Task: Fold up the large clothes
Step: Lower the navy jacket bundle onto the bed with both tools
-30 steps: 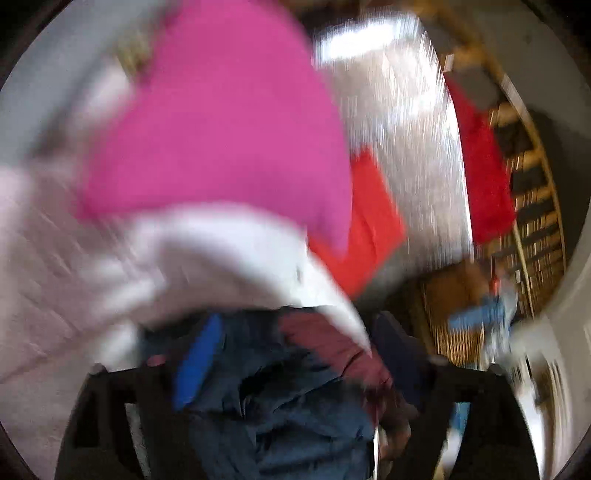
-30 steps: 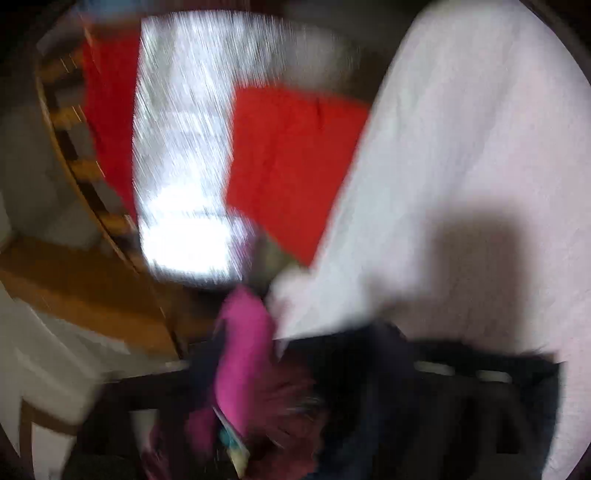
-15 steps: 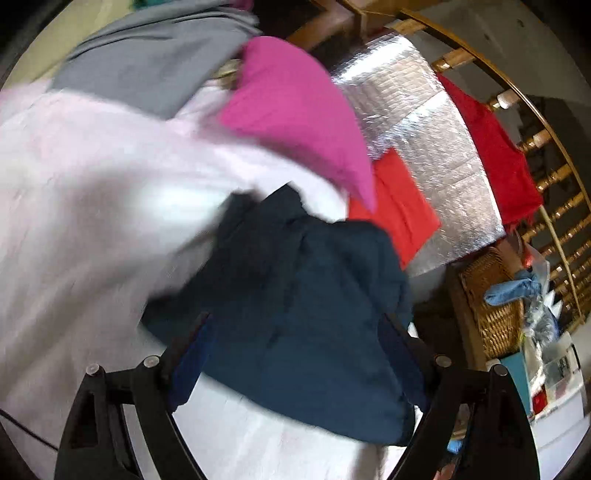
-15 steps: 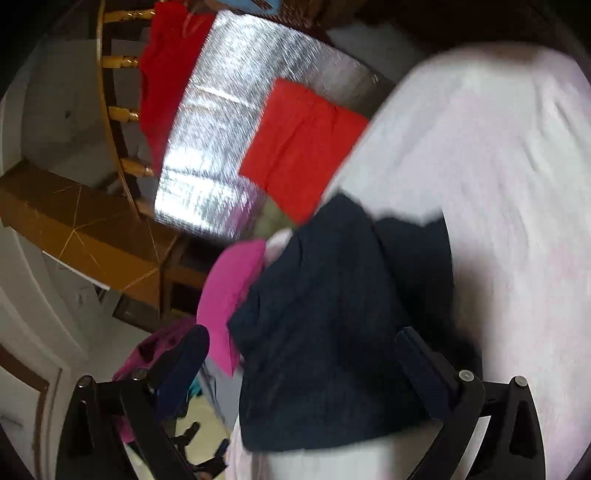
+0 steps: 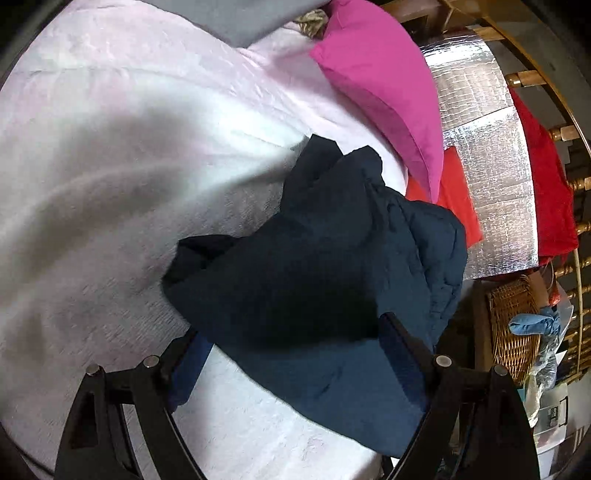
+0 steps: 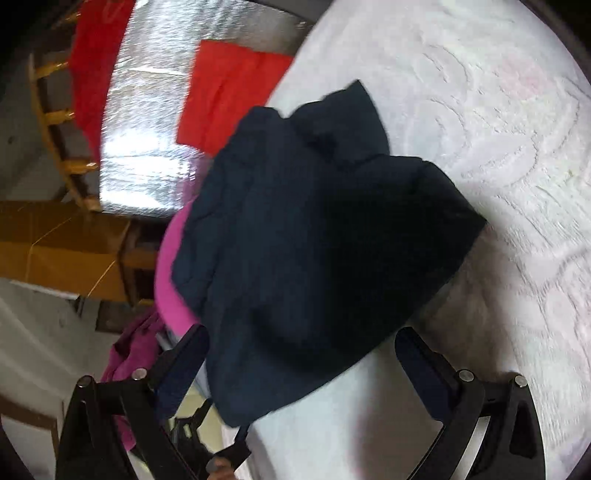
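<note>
A dark navy quilted garment (image 5: pixel 325 280) lies bunched and folded over on the pale pink-white bedspread (image 5: pixel 110 155), near the bed's edge. My left gripper (image 5: pixel 291 343) is open, its fingers spread wide just above the garment's near side. In the right wrist view the same navy garment (image 6: pixel 314 251) lies on the bedspread (image 6: pixel 498 129), and my right gripper (image 6: pixel 303 347) is open with its fingers either side of the garment's near edge, holding nothing.
A magenta pillow (image 5: pixel 388 81) lies at the bed's far edge. Beyond are a silver foil sheet (image 5: pixel 491 166), red cloths (image 5: pixel 546 192), a wooden railing, a wicker basket (image 5: pixel 513 328) and a brown cardboard box (image 6: pixel 55 251). A grey cloth (image 5: pixel 240 14) lies at the top.
Both grippers held the navy garment up a second ago. It now lies on the bedspread and both grippers have opened and drawn back from it.
</note>
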`<state>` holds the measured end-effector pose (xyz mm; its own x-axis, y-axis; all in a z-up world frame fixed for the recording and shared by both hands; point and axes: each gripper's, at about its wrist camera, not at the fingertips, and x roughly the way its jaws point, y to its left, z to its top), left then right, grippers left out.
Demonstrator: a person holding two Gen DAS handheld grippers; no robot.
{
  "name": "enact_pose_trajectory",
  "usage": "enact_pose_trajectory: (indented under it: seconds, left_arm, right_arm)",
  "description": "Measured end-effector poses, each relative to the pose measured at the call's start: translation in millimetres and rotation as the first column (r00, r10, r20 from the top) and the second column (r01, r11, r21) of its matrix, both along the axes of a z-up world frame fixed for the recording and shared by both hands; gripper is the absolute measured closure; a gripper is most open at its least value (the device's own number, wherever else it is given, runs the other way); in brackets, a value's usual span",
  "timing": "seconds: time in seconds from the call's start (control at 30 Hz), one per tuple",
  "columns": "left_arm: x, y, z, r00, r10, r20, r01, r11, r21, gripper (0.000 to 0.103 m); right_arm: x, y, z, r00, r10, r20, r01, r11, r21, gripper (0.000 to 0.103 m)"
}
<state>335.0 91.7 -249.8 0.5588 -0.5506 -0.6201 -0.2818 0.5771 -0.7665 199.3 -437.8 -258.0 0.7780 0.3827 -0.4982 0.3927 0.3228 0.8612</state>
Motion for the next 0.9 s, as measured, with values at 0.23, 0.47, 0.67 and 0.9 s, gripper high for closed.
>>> enact_pose_trajectory:
  seconds: [0.23,0.47,0.67,0.9]
  left_arm:
    - [9.9,7.1,-9.5,0.999,0.045,0.030,-0.041,0.993,-0.108,0.016]
    - [11.8,-5.9,7.8,0.994,0.060,0.091,-0.059,0.998,-0.007,0.071]
    - [-5.0,-7.4,37.9,0.988,0.041,0.146,-0.053,0.996,0.078,0.083]
    - [-46.8,-4.3,53.7,0.990,-0.049,0.129,0.028,0.987,0.161,0.084]
  right_arm:
    - [30.8,-1.3,10.6,0.999,0.001,0.035,0.005,0.984,-0.176,0.008]
    - [19.6,-7.0,19.4,1.000,-0.001,0.022,0.007,0.966,-0.259,0.063]
    - [5.5,5.0,41.4,1.000,0.013,0.018,-0.007,0.946,-0.324,0.068]
    - [-42.1,3.2,54.6,0.998,0.058,-0.005,-0.056,0.940,-0.336,0.069]
